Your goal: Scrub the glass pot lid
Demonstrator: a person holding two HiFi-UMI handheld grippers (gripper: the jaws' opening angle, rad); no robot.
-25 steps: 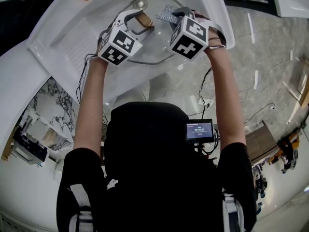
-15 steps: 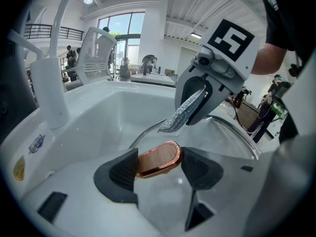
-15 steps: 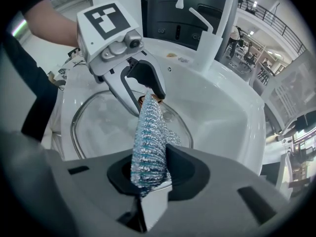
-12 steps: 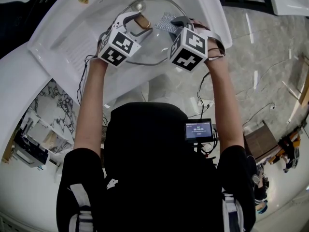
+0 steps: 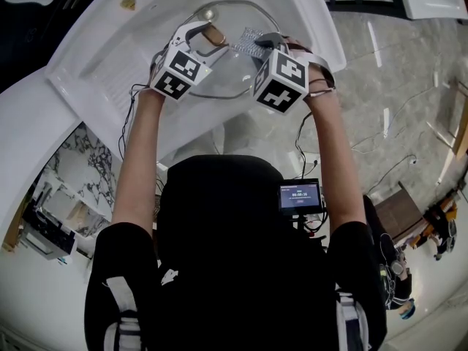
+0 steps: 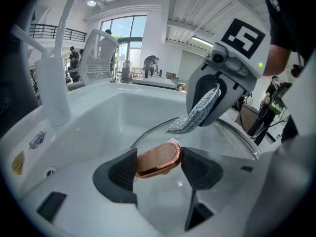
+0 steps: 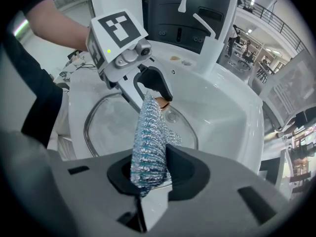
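Note:
The glass pot lid (image 5: 228, 72) lies tilted in the white sink (image 5: 110, 57), its metal rim showing at the far side. My left gripper (image 5: 203, 32) is shut on the lid's wood-and-copper handle (image 6: 158, 158), with both dark pads against its ends. My right gripper (image 5: 263, 41) is shut on a silvery mesh scrubbing cloth (image 7: 148, 132), which hangs over the glass (image 7: 111, 127) close to the handle. In the left gripper view the right gripper (image 6: 217, 98) hovers just beyond the handle, and the cloth (image 6: 197, 113) dangles to the lid (image 6: 222, 142).
A white faucet (image 6: 52, 83) rises at the sink's left edge. The sink's raised rim (image 7: 247, 127) surrounds the lid on all sides. A small drain fitting (image 7: 173, 116) shows through the glass. People and furniture stand far behind.
The right gripper with the cloth has shifted slightly toward the left gripper over the lid. The left gripper keeps its hold on the handle.

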